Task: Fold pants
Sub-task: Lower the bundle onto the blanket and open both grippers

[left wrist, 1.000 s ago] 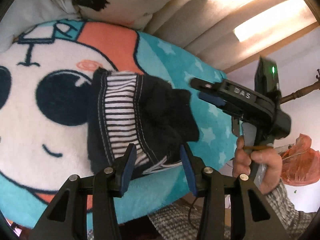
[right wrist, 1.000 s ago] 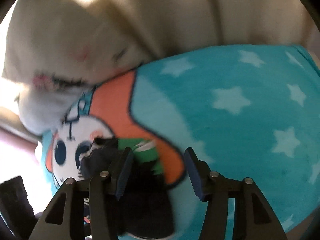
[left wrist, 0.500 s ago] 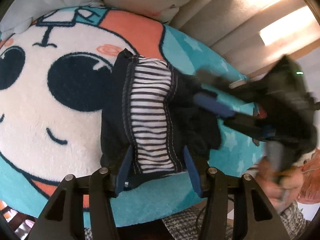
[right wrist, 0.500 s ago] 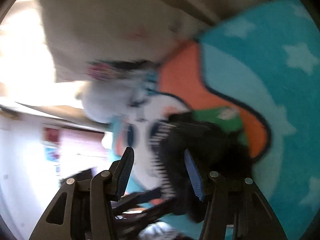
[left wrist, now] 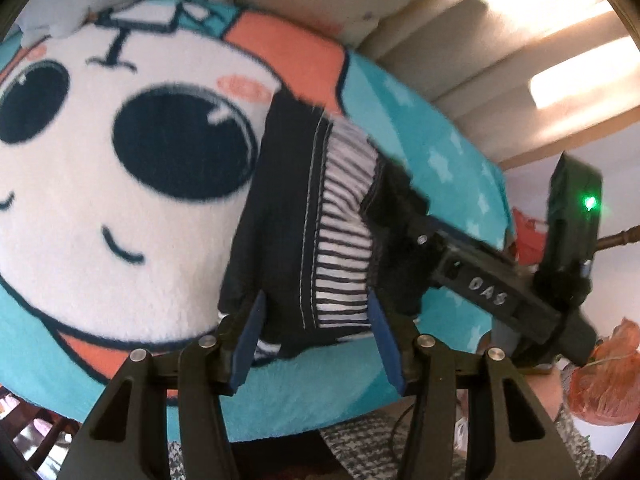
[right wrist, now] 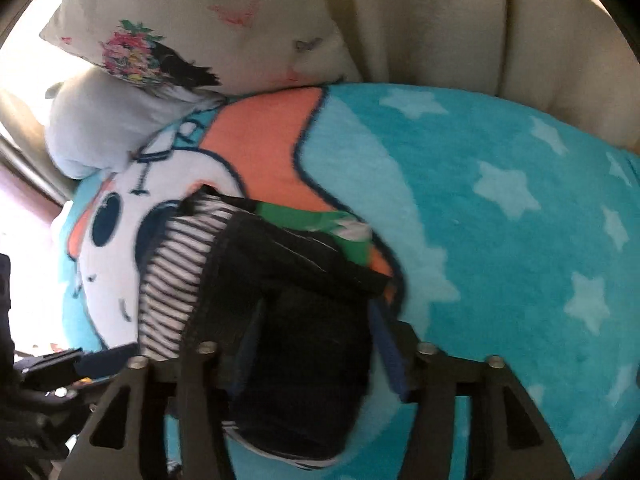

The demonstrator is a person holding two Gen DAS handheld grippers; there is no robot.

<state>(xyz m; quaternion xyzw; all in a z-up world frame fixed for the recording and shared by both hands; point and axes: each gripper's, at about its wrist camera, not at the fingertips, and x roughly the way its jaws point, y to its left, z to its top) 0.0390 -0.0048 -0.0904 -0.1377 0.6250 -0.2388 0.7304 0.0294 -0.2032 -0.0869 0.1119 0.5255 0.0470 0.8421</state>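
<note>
The pants (left wrist: 304,240), dark with a band of black-and-white stripes, lie bunched in a short, thick bundle on a turquoise blanket (left wrist: 436,160) printed with a big cartoon face and pale stars. A pillow (right wrist: 192,28) with a flower print sits at the blanket's far edge.

The left tongs (left wrist: 316,344) are spread wide, the blue pads straddling the near hem of the bundle without pinching it. The right tongs (right wrist: 316,356) are also spread, with dark cloth filling the gap between the pads; whether the pads touch the cloth is hard to tell through the blur. In the left view the right tongs (left wrist: 404,208) reach in from the side, their tips at the bundle's dark right edge. A patch of green cloth (right wrist: 320,224) shows at the bundle's far side.

This looks like a late step: the pants seem already doubled over, and both tongs are placed for a last fold or a tidy-up. The next move likely calls for pressing each pair of pads together on an edge, catching all the layers at once, since a thick bundle like this could easily slump open if only the top layer is taken.
</note>
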